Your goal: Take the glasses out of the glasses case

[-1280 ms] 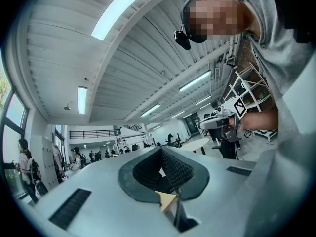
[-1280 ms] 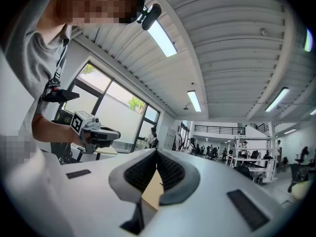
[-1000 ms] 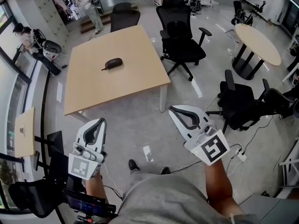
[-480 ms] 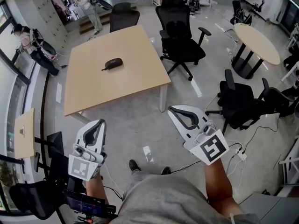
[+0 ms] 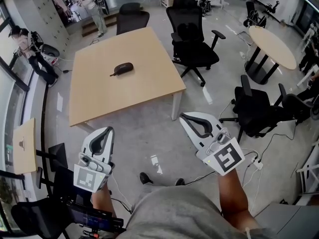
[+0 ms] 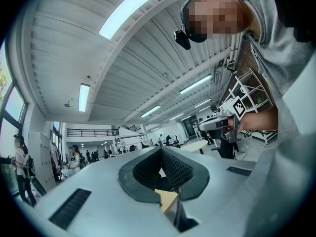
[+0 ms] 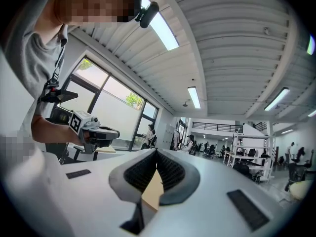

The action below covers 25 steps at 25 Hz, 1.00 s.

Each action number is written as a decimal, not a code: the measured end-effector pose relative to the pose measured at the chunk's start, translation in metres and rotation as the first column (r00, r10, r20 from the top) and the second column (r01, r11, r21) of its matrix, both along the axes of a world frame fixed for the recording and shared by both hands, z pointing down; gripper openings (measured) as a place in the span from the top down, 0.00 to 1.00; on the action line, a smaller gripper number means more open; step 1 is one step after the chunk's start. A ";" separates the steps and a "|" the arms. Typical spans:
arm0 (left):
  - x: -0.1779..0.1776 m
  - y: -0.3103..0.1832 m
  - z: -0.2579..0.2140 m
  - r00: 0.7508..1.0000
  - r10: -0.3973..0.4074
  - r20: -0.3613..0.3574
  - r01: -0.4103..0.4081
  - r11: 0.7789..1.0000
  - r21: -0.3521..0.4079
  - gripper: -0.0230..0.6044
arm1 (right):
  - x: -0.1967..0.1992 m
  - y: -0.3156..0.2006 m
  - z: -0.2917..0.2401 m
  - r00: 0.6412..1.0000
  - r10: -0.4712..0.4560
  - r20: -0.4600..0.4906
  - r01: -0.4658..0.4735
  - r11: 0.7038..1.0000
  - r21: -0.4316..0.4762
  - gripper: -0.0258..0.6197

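Note:
The dark, closed glasses case lies on the square wooden table, far ahead of both grippers. I hold both grippers level over the floor, well short of the table's near edge. My left gripper is at the lower left, its jaws meeting at the tips with nothing between them. My right gripper is at the lower right, and its jaws are also closed and empty. The glasses are not visible.
A black office chair stands right of the table, another behind it. More black chairs and a round table are at the right. People stand at the far left. Cables lie on the floor.
The table and case sit slightly lower and nearer in the head view, and my foot below has shifted. Both grippers stay shut in the same spots in the picture.

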<state>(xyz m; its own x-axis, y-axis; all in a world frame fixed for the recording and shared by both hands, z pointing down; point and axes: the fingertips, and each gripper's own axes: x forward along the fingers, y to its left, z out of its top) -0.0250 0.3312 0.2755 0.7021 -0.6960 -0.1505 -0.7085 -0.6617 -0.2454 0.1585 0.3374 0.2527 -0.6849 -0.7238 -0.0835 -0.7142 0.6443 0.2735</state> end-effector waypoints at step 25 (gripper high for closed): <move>-0.236 -0.086 -0.005 0.997 0.004 -0.083 -0.002 1.000 0.023 0.95 | -0.219 -0.097 -0.009 0.984 0.023 -0.177 -0.028 0.999 -0.028 0.95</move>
